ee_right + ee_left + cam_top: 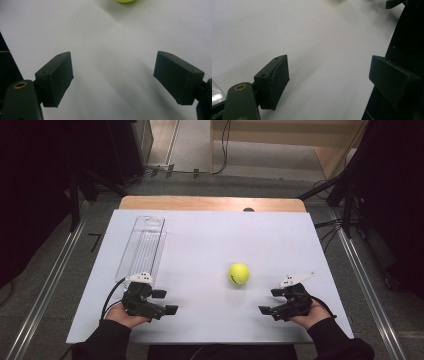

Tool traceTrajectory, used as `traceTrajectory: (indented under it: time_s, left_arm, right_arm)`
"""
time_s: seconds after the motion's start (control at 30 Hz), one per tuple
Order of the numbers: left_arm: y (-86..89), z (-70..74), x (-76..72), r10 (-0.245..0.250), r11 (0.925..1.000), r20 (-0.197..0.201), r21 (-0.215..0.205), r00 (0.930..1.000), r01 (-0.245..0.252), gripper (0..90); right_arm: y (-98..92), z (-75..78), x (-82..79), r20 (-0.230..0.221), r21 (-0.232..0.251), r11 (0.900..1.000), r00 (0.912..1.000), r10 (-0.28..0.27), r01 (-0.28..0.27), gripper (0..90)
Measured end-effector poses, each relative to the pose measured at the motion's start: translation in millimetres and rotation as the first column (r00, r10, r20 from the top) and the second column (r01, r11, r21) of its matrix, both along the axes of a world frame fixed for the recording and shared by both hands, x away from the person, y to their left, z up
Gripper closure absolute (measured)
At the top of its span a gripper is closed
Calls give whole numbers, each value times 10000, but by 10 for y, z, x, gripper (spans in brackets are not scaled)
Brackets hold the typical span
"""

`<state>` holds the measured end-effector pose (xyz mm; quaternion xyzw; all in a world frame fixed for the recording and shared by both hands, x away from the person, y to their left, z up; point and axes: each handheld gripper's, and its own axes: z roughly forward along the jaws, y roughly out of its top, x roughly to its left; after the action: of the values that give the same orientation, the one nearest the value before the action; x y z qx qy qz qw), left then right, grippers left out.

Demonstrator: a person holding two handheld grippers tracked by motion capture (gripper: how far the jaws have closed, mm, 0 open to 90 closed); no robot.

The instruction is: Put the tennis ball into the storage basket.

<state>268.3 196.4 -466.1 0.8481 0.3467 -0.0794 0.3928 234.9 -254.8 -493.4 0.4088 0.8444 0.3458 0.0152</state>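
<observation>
— Where's the ball from where you're standing?

— The tennis ball [239, 273] sits on the white table [210, 235], right of centre and toward the person's side. It's free on all sides, touching nothing. The right gripper [272, 301] is nearer to it than the left one, though there's bare table between them.

— And the grippers, are they holding anything?

— No. The right gripper has its jaws spread wide with nothing between them; in its own view I see just white surface in the gap and a sliver of yellow-green at the top edge. The left gripper [165, 302] is the same, jaws parted and empty, low over the table near the front edge.

— What's that clear thing on the left?

— A long transparent tray [145, 245], lying lengthwise away from the person, its near end just beside the left gripper. It looks empty, though it's hard to be sure through the plastic.

— How would the ball take a grip, you think?

— Light, I'd judge, with a felt cover that shouldn't slip against the pads. It gives a little under pressure but won't break. The trouble is it's round and would likely roll at a nudge, so I'd close on it across its widest part, one jaw each side, square to the middle.
</observation>
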Motion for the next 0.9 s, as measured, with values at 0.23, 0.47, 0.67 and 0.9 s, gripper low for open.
traceTrajectory:
  time_s: [0.23, 0.47, 0.67, 0.9]
  left_arm:
    - [-7, 10, -9, -106, 9999, 143, 37, 9998, 106, 171]
    - [-14, 13, -12, -152, 9999, 126, 36, 9998, 151, 171]
    - [-28, 8, -18, -158, 9997, 144, 204, 9998, 155, 171]
    - [-27, 9, -17, -149, 9993, 158, 339, 9998, 143, 172]
  right_arm:
    - [-1, 1, -3, -16, 1, 10000, 10000, 0, 0, 140]
    - [0, -2, 1, -5, -12, 10000, 10000, 15, -15, 139]
    - [0, -3, 2, -12, -12, 10000, 10000, 14, -14, 140]
    - [-1, -3, 2, -14, -7, 10000, 10000, 9, -9, 140]
